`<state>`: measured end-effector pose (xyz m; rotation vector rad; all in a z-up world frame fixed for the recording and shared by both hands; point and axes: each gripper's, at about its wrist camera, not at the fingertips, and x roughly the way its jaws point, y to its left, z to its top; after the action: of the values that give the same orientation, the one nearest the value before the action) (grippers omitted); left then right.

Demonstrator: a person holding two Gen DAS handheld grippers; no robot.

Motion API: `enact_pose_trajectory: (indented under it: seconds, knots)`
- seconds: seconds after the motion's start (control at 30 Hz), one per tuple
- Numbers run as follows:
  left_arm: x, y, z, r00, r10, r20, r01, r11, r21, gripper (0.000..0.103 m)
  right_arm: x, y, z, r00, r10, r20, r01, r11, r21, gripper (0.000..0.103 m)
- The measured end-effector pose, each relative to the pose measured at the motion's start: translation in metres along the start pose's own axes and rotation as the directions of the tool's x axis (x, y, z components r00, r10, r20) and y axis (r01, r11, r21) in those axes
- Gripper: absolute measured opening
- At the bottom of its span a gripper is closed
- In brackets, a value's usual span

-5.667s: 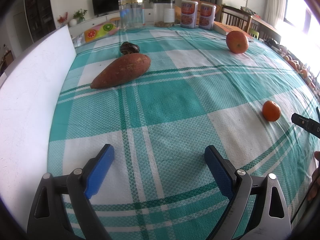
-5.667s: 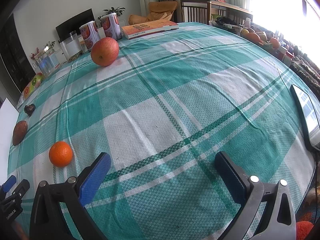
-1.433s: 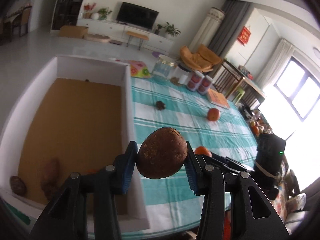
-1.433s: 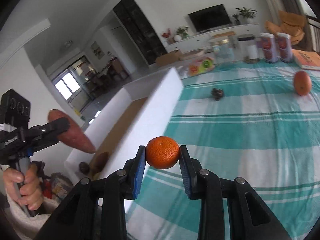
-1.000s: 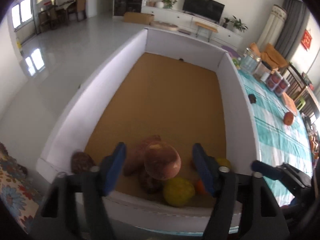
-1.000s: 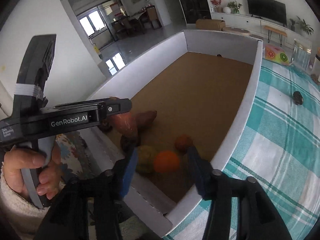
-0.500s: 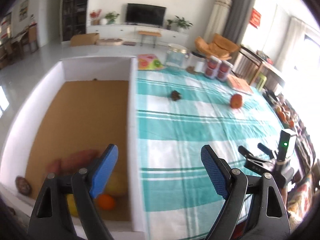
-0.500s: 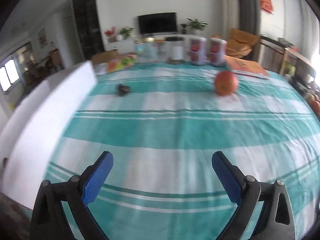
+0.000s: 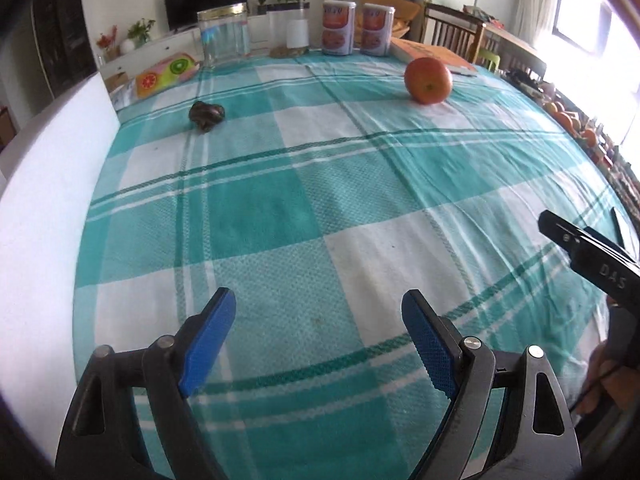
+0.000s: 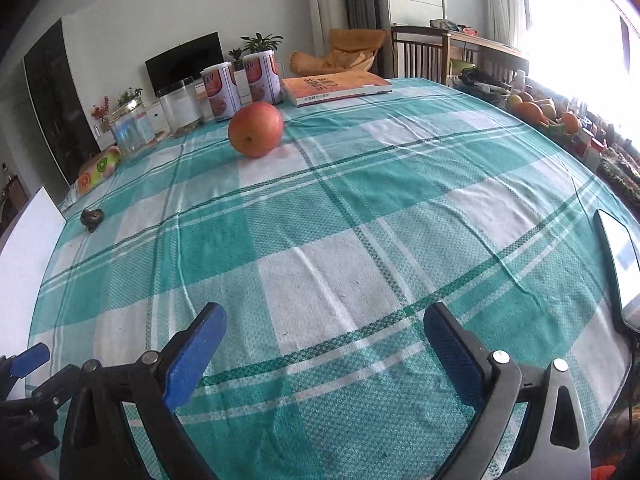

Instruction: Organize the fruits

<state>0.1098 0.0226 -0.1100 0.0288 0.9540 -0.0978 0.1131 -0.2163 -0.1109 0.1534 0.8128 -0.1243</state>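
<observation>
both grippers empty over the checked tablecloth [image 9: 304,208], nothing between the pads. white box wall [image 9: 48,184] along the left table edge, near rim just visible at the left of the right wrist view too [image 10: 28,240]; contents out of view. left on the cloth: one red-orange apple [image 10: 256,130] at the far side just in front of the two cans [image 10: 240,86], and a small dark shrivelled piece [image 9: 207,114] near the box wall, kind unclear. left gripper [image 9: 318,342] spread wide, holding nothing; right gripper [image 10: 324,354] spread wider, jaws just opened up, also holding nothing. likely next step: fetch the last two. suggest right for the apple, left for the dark piece, since each sits on that side. for the apple: approach low and level, straddle at the widest part, close slowly so the round skin does not squirt out toward the cans. for the dark piece: tilt down steeply, get the pads right to the cloth on both sides, avoid pinching the fabric; small and lumpy, so centre it well. keep clear of the book [image 10: 334,86] behind the apple and the phone [image 10: 620,256] at the right edge.
</observation>
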Motion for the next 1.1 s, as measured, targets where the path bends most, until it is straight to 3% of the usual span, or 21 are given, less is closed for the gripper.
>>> enact_pose_trajectory:
  seconds: [0.07, 0.3, 1.1]
  knots:
    - [0.015, 0.003, 0.004, 0.999, 0.031, -0.009, -0.031, 1.000, 0.007, 0.087, 0.005, 0.002, -0.003, 1.000, -0.011, -0.016, 0.011, 1.000, 0.000, 0.099]
    - [0.024, 0.010, 0.005, 0.999, 0.022, 0.032, -0.021, 1.000, -0.010, 0.092, 0.019, -0.003, -0.008, 0.996, -0.014, -0.084, 0.017, 0.999, 0.033, 0.099]
    - [0.025, 0.009, 0.006, 0.999, 0.023, 0.029, -0.023, 1.000, -0.008, 0.095, 0.025, 0.010, -0.010, 0.990, -0.072, -0.121, 0.067, 0.997, -0.038, 0.103]
